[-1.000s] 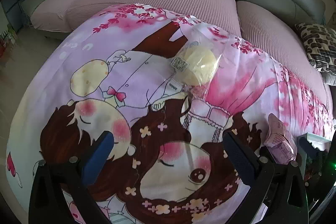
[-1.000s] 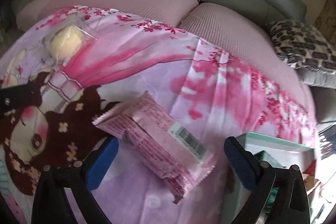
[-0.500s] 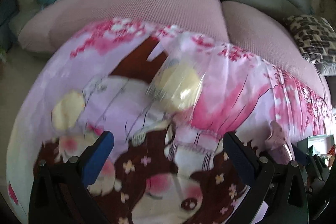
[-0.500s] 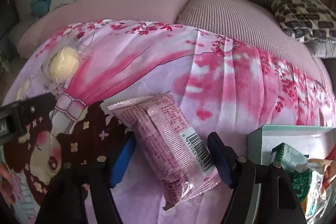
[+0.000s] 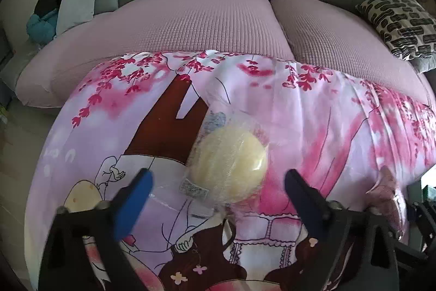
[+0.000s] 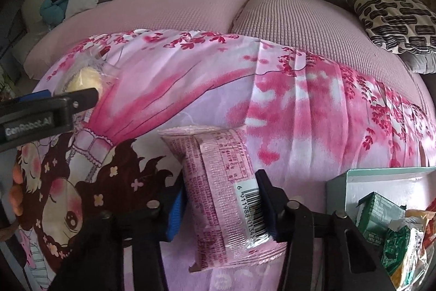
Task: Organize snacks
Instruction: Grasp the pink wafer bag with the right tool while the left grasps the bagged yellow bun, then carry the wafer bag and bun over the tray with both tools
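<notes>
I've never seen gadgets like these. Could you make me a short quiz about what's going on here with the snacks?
1. True or false: the right gripper has its fingers on either side of the pink foil snack packet.
2. Which snack lies between the left gripper's fingers? A) green carton B) round pale-yellow cake in clear plastic wrap C) red bag
3. Fill in: the pale green open box stands to the ____ of the pink packet in the right wrist view.

Key: 1 true; 2 B; 3 right
</notes>
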`<state>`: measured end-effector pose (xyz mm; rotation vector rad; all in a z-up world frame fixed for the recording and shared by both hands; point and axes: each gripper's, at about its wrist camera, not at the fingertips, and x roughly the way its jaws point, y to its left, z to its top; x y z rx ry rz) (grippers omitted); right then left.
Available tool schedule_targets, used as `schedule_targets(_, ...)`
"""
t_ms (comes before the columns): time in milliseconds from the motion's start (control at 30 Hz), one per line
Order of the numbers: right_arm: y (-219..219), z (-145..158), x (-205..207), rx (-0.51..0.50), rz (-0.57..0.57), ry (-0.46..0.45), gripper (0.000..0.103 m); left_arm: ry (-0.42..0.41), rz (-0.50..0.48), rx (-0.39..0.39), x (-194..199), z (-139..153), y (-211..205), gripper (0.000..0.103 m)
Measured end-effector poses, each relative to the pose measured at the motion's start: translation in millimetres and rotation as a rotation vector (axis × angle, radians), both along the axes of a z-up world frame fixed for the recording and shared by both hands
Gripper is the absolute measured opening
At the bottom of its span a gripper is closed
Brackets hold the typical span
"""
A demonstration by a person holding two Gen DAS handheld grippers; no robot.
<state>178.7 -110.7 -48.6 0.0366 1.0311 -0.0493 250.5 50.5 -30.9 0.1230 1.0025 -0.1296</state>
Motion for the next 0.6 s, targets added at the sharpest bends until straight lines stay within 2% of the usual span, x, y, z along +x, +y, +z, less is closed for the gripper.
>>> schedule_targets(67,-0.4,0.4,0.2,0.006,-0.002,-0.003,0.045,0.011,0.006,-0.017,0.0,-1.8,0.7,0.069)
schedule_targets(133,-1.4,0.8,-0.9,0.012,-0.005,-0.004,0.043,0.021,0.004,-0.051,-1.4,-1.6,1.6,0.056)
schedule_targets(267,-2.3,3.8,-5.7,0.020,-0.011,-0.010,0.042,0.025,-0.002,-0.039,-9.0,0.6,-1.1,0.053)
schedule_targets(600,-7.4,35.9,-43.1,0.062,-0.069,-0.062,0.042,0.032,0.068,-0.158,-61.1,22.0,4.3,0.053)
